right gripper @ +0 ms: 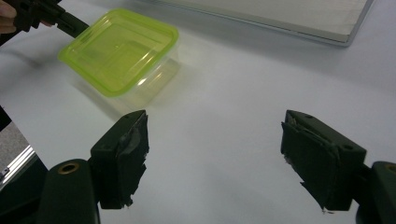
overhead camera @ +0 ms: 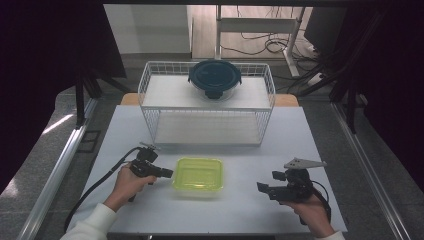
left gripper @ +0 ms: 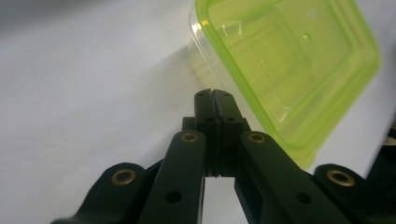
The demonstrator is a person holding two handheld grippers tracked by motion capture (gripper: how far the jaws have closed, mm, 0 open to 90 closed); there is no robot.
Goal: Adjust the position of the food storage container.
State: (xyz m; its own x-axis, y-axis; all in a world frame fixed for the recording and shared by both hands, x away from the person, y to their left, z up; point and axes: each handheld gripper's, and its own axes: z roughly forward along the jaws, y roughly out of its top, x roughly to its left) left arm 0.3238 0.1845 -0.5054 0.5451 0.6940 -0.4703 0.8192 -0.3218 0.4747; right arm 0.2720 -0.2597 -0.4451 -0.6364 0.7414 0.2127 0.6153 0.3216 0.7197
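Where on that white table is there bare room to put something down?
Bare table lies between the green container and the right tongs, and along the front of the wire rack. It is crowded where the shut left tongs sit at the container's left edge.

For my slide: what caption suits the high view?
Left tool, shut, beside the yellow-green lidded plastic container; right tool open.
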